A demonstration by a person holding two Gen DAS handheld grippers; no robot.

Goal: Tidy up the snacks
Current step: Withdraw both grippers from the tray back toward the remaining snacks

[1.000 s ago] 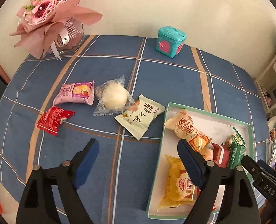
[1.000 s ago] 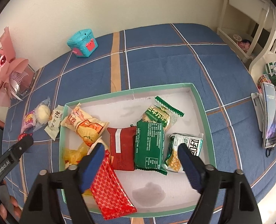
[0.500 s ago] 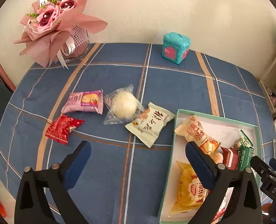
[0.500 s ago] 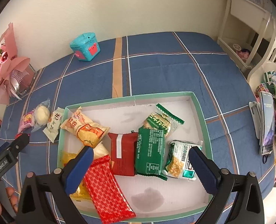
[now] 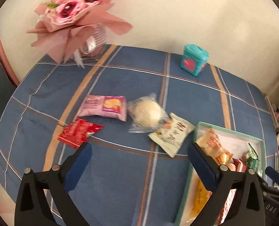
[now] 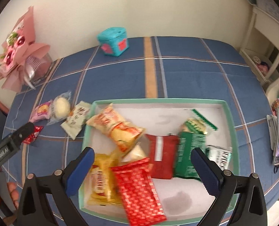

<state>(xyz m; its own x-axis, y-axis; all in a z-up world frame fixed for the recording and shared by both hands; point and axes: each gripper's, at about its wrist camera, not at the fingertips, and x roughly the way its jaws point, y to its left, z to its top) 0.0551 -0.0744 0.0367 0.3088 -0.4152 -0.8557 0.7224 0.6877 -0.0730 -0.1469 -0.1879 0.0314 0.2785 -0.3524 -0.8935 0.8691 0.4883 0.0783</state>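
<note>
L wrist view: my left gripper [image 5: 139, 166] has fingers [image 5: 79, 167] spread wide w/ nothing between, just been opening, over the blue plaid-cloth worktop [image 5: 120, 179]. At 12 o'clock from them lie four loose snacks: red foil packet [image 5: 79, 134], pink wrapped cake packet [image 5: 103, 107], clear-wrapped white round bun [image 5: 148, 113], pale cream packet w/ black characters [image 5: 172, 134], the bun's wrapper touching the cream one. At 3 o'clock, the mint-rimmed white box [image 5: 228, 130]. Teal cube tin [image 5: 194, 59] and pink paper bouquet [image 5: 73, 17] at far edge.

R wrist view: my right gripper [image 6: 141, 166], fingers [image 6: 205, 169] also apart & empty, just been opening, over the box. Inside: orange-cream chip bag [image 6: 116, 128], yellow packet [image 6: 100, 179], red checked foil bar [image 6: 139, 190], dark red pouch [image 6: 162, 156], green packets [image 6: 190, 154]. Loose snacks sit at 10 o'clock, outside the box.
</note>
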